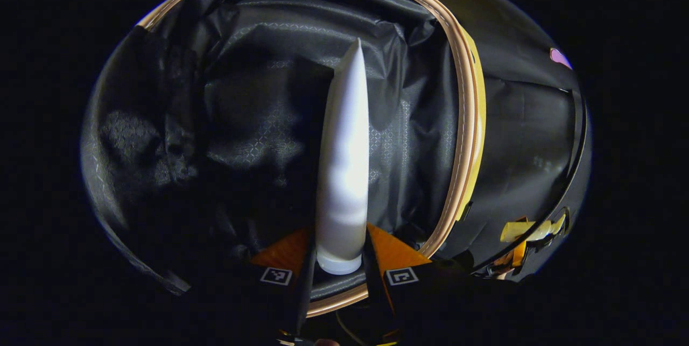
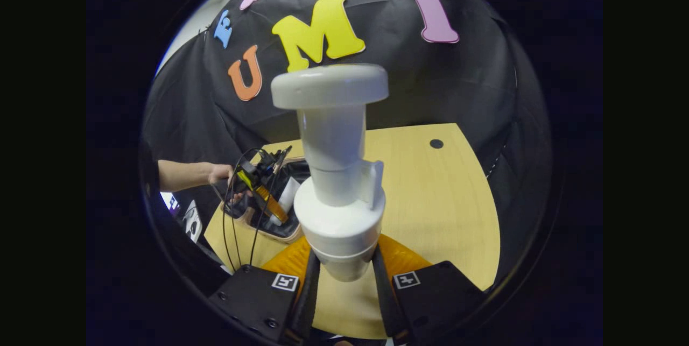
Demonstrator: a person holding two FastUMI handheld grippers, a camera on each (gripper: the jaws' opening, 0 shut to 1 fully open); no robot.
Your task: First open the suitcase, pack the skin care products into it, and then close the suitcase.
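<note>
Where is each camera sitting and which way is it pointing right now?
Left gripper view: rides on the left tool, looking down into the open suitcase lining; its fingers clamp a white tube.
Right gripper view: rides on the right tool, facing across the wooden table toward the booth wall; its fingers clamp a white pump bottle.
Shared: the right gripper view also shows the left tool, a hand holding it, the tube and the suitcase.
</note>
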